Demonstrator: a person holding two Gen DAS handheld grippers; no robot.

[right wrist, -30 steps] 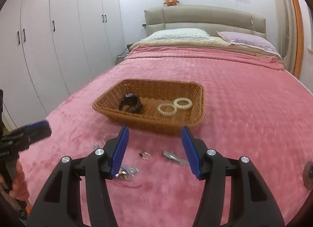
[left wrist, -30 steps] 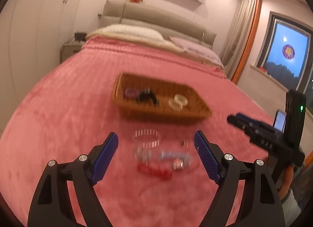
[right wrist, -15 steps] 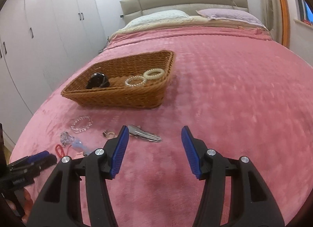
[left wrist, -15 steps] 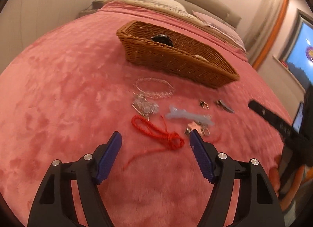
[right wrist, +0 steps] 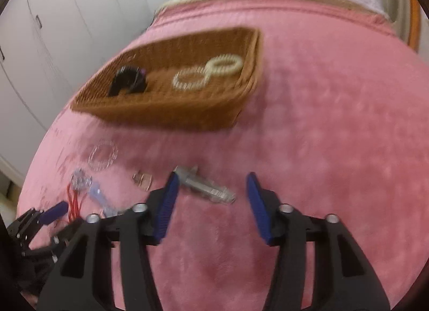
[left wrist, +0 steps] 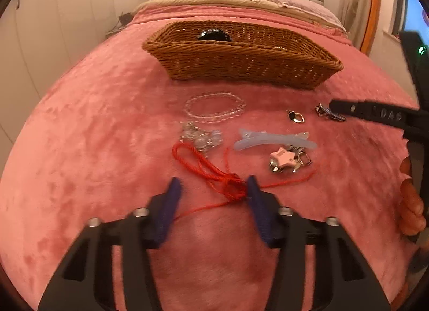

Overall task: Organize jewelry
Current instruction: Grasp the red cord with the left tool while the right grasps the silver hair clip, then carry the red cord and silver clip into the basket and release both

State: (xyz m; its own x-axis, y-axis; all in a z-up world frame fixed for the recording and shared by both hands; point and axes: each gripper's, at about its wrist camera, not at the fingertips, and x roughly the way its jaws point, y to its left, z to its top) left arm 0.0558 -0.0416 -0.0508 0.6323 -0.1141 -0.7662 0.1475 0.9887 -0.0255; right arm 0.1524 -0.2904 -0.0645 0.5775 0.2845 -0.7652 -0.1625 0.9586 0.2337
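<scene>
Loose jewelry lies on the pink bedspread in front of a wicker basket (left wrist: 241,67). My left gripper (left wrist: 213,186) is low over a red cord (left wrist: 228,182). Its jaws are closing, and the cord's knot sits between them against the right pad, not pinched. Beyond it lie a clear bead bracelet (left wrist: 214,110), a crystal piece (left wrist: 201,137), a pale blue hair clip (left wrist: 273,141) and a pink star clip (left wrist: 284,159). My right gripper (right wrist: 211,186) straddles a silver hair clip (right wrist: 206,187). Its jaws are closing too, and the pads are not touching the clip.
The basket (right wrist: 241,102) holds a black item (right wrist: 127,83) and two white coil ties (right wrist: 209,72). A small metal piece (left wrist: 296,117) lies near the silver clip (left wrist: 325,111). White wardrobes stand to the left and pillows at the bed's head. A hand (left wrist: 410,203) shows at the right edge.
Both grippers have sunk toward the bedspread and tilted down. The left jaws narrowed a lot around the red cord. The right jaws narrowed a little over the silver clip.
</scene>
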